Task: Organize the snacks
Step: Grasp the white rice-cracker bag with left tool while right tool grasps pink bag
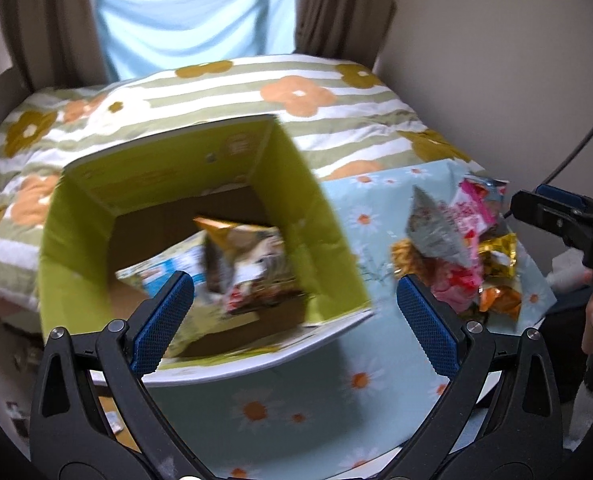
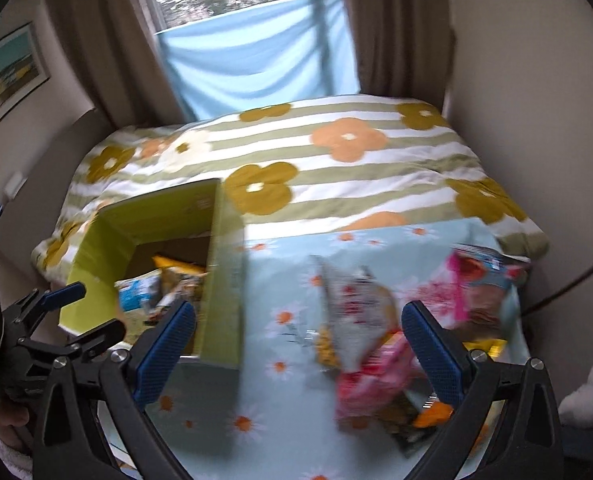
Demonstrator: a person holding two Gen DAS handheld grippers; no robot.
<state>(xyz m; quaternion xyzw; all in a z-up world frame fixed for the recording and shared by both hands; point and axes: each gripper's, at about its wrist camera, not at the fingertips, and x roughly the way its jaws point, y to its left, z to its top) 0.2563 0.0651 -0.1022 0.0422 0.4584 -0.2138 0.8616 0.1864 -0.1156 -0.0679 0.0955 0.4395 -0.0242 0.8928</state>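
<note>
An open green cardboard box (image 1: 76, 240) stands on the left of the table. A gold and brown snack bag (image 1: 252, 264) sits tilted inside it, over a blue and white packet (image 1: 176, 268). My left gripper (image 1: 296, 320) hangs open above the box's near edge and holds nothing. It also shows at the left in the right wrist view as the left gripper (image 2: 84, 312). A pile of snacks lies right of the box (image 2: 220, 280): a silver bag (image 2: 360, 300), a pink bag (image 2: 468, 292) and a red-pink pack (image 2: 372, 384). My right gripper (image 2: 298, 344) is open over this pile.
The table wears a light blue daisy cloth (image 1: 356, 380). Behind it is a bed with a striped floral quilt (image 2: 336, 184), then a window with brown curtains (image 2: 396, 28). A wall (image 1: 496, 60) stands close on the right. A hand (image 1: 592, 320) holds the right gripper.
</note>
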